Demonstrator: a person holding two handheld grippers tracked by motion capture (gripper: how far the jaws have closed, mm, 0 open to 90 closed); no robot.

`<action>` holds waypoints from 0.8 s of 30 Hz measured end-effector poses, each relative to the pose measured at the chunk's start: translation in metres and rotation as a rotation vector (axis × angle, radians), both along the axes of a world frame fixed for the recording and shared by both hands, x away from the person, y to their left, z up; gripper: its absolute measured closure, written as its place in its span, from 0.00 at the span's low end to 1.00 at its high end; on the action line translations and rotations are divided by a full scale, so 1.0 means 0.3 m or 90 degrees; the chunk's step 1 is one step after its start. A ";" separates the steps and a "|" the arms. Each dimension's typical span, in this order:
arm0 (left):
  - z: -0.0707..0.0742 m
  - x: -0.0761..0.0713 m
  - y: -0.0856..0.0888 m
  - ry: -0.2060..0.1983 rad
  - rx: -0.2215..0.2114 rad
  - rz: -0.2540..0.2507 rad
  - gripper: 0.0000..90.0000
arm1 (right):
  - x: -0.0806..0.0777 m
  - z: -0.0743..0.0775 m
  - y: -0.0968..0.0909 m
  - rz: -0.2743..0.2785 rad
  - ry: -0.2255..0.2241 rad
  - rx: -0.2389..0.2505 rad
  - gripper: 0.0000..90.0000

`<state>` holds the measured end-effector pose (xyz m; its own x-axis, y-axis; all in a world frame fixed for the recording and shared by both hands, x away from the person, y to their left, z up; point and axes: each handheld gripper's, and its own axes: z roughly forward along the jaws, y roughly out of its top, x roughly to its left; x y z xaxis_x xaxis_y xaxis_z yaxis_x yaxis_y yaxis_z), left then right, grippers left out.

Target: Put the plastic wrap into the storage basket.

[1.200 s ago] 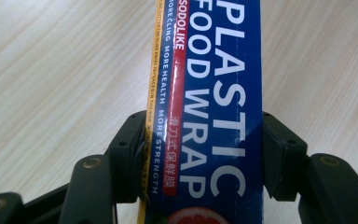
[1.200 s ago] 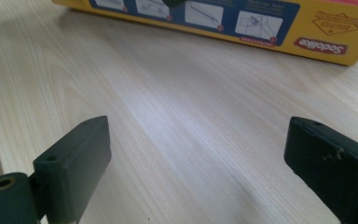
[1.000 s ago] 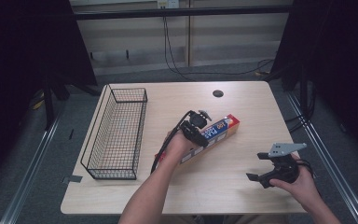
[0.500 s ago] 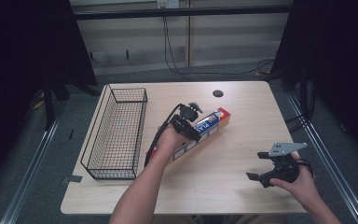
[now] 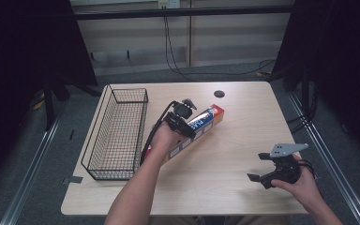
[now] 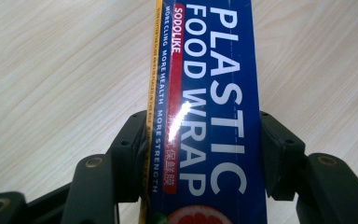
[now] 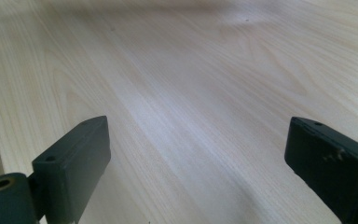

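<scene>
The left gripper (image 6: 203,154) is clamped on a long blue cardboard box of plastic food wrap (image 5: 194,131), holding it near the middle of the pale wooden surface (image 5: 234,154), just beside the black wire basket (image 5: 115,133). The right gripper (image 5: 262,168) hovers with jaws apart near the right front corner.

table: light wood (image 5: 225,159) | floor: grey (image 5: 37,178) | back wall: pale panels (image 5: 234,33) | sides: dark curtains (image 5: 23,42)

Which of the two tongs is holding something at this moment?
The left tongs: clamped on the plastic food wrap box. The right tongs stand open, nothing between them.
</scene>
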<state>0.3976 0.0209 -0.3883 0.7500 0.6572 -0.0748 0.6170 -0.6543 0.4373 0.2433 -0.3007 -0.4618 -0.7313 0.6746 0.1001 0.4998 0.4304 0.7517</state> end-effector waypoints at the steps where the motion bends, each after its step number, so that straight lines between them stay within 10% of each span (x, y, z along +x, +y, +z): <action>1: 0.005 0.004 0.008 0.001 0.007 -0.008 0.49 | 0.000 0.000 0.000 0.000 0.000 0.000 0.08; 24: 0.072 0.009 0.094 -0.013 0.001 0.064 0.49 | 0.000 0.000 0.003 0.001 -0.003 -0.003 0.08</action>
